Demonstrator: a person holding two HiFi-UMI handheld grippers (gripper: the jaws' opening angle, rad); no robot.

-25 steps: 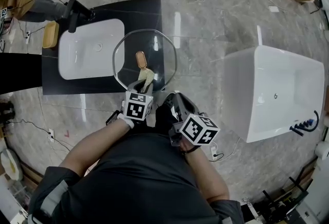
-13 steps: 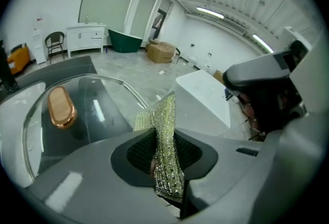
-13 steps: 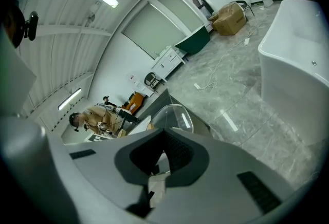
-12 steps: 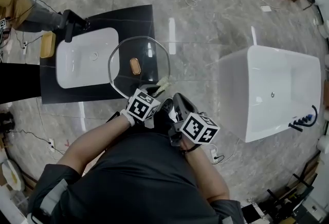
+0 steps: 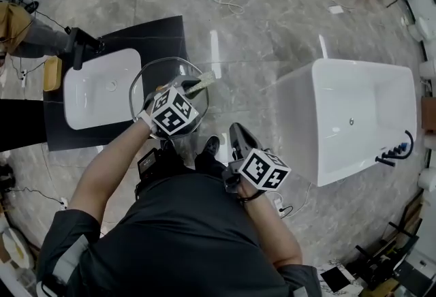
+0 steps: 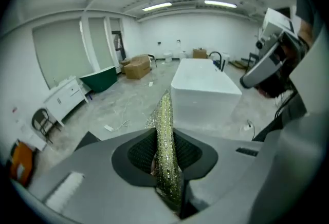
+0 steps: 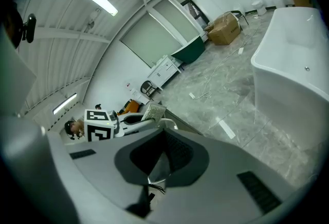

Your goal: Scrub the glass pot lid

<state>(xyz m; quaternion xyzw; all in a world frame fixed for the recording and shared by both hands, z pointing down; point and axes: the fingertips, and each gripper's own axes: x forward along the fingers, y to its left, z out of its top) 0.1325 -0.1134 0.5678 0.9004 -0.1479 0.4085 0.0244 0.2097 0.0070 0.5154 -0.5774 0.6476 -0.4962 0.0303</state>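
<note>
Left gripper (image 5: pixel 185 91) has swept up from the near edge of the glass lid (image 5: pixel 139 84) to its far side. Its marker cube now covers the knob, so a scrub stroke looks under way. Its jaws pinch a scouring pad (image 6: pixel 165 151), with the tip at the far rim.

Right gripper (image 5: pixel 236 132): jaws pressed on a thin clear edge, probably the lid's rim, holding it up in the air.

Sink (image 5: pixel 88 95) below the lid looks bare. Bathtub (image 5: pixel 300 139) to the right holds nothing I can see.

A white basin (image 5: pixel 95 95) sits in a black slab (image 5: pixel 163 33), well apart from a white bathtub (image 5: pixel 340 95).
</note>
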